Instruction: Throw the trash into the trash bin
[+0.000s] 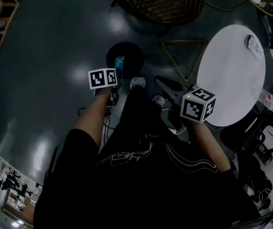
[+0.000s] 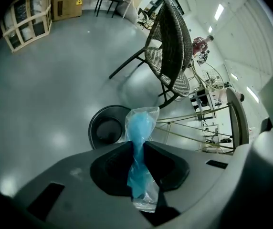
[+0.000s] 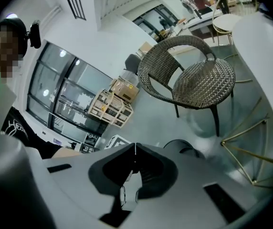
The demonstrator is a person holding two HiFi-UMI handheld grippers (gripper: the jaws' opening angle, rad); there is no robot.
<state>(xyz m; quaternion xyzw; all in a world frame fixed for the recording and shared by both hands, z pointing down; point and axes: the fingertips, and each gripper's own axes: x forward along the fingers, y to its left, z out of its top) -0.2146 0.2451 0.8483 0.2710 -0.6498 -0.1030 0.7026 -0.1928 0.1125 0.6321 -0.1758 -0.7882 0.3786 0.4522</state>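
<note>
A blue piece of trash in clear plastic is pinched between the jaws of my left gripper. Its top sticks out past the fingertips. The black round trash bin stands on the floor just beyond and to the left of it. In the head view the left gripper holds the trash right over the bin. My right gripper is shut with nothing between its jaws. It hangs to the right of the bin, in front of my body.
A wicker chair stands behind the bin. A white round table on thin gold legs is at the right, with small items near its far edge. Wooden crates stand far off. The floor is grey and glossy.
</note>
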